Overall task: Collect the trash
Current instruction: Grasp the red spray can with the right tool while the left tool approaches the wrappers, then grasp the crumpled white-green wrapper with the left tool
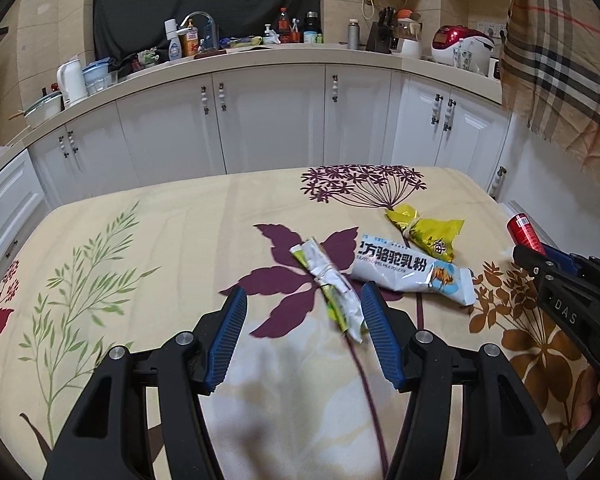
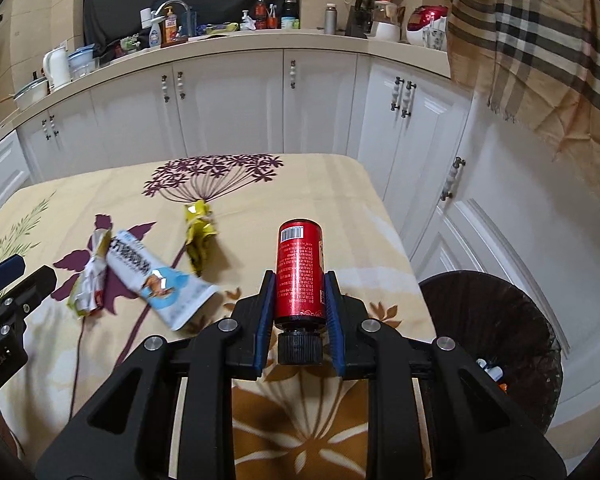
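Note:
My left gripper (image 1: 305, 289) hangs open over the flowered tablecloth (image 1: 148, 248). A crumpled green-and-white wrapper (image 1: 340, 296) lies between its blue pads, close to the right one, and the pads do not press on it. Beyond it lie a white-and-blue sachet (image 1: 412, 272) and a knotted yellow wrapper (image 1: 424, 232). My right gripper (image 2: 300, 280) is shut on a red bottle (image 2: 300, 256) with a black cap, held above the table's right side. The same bottle (image 1: 522, 228) and right gripper (image 1: 536, 250) show at the right edge of the left wrist view.
A dark woven bin (image 2: 500, 320) with a few items inside stands on the floor right of the table. White cabinets (image 2: 228, 104) and a cluttered counter (image 1: 260, 54) run behind. A plaid cloth (image 2: 540, 40) hangs at the upper right. The left gripper (image 2: 20, 276) shows at the left edge.

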Demonstrator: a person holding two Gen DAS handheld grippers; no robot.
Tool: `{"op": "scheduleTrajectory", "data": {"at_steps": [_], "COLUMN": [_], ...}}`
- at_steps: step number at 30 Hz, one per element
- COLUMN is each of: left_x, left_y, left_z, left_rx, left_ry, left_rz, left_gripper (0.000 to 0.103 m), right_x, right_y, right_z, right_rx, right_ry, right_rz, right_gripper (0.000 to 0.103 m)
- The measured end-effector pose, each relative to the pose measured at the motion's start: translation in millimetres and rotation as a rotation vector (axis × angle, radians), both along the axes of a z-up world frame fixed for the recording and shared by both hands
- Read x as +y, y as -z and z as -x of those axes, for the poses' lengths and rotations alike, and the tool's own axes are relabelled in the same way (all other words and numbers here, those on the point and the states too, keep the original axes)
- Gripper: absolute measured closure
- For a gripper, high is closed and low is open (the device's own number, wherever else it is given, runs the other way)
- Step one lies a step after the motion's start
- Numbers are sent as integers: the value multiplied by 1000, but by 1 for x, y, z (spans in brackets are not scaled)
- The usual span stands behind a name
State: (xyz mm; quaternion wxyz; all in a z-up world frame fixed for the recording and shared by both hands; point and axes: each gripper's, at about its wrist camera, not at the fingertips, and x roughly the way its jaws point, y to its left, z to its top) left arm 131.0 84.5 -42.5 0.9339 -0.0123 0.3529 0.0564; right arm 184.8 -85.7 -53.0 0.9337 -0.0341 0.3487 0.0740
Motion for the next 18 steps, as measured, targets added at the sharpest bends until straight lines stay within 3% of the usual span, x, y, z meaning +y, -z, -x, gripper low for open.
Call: {"op": "scheduleTrajectory", "data": {"at_steps": [18], "left_x": [-2], "left_y": [25], "left_z": [-40], "left_rx": [135], "left_ry": [-4], "left_rz": [-3], "left_gripper": [45], "right_x": [-2], "right_y": [1], "right_z": [-22], "right_rx": [7], "right_ry": [-12], "right_rz": [-11], "right_gripper": [80]}}
